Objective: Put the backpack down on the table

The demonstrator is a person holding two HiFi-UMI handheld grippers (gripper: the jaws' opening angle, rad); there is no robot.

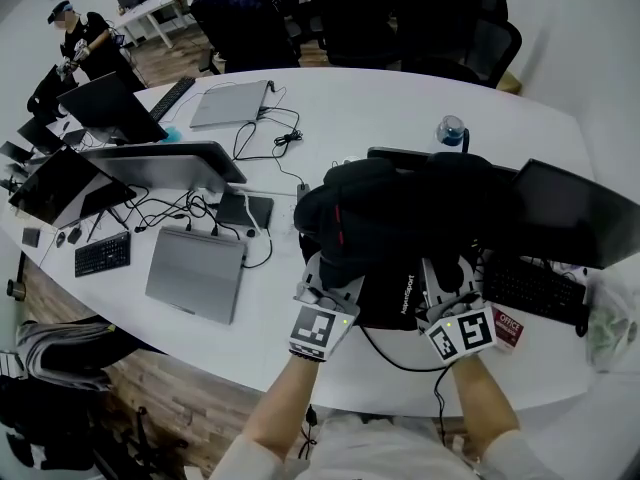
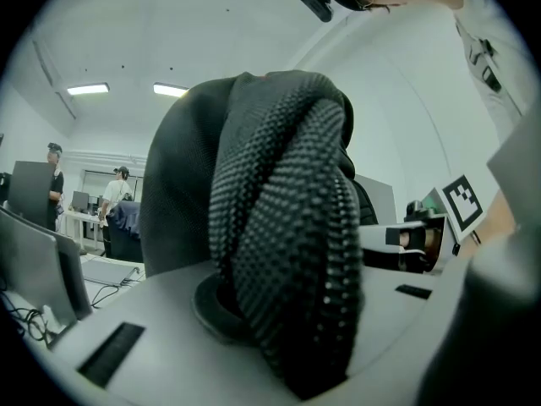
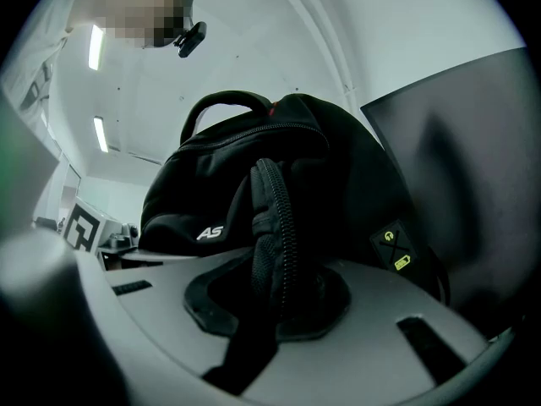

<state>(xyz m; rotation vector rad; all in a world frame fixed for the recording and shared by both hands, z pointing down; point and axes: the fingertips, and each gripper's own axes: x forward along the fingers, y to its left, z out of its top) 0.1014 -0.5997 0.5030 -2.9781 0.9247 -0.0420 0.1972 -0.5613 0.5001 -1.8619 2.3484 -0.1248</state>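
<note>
The black backpack (image 1: 400,218) sits on the white table (image 1: 350,118) close to the near edge, right in front of me. My left gripper (image 1: 330,280) is at its lower left side. It is shut on a thick padded mesh shoulder strap (image 2: 287,252), which fills the left gripper view. My right gripper (image 1: 450,286) is at the pack's lower right. There a thinner strap (image 3: 272,244) lies across the pad of one jaw, and the other jaw stands off to the side without touching it. The pack's body and top handle (image 3: 224,100) rise behind that strap.
A dark monitor (image 1: 570,213) and a black keyboard (image 1: 535,290) stand just right of the pack, and a water bottle (image 1: 452,131) stands behind it. Closed laptops (image 1: 195,273), cables (image 1: 260,138) and more screens cover the table's left half. Office chairs and people are at the far side.
</note>
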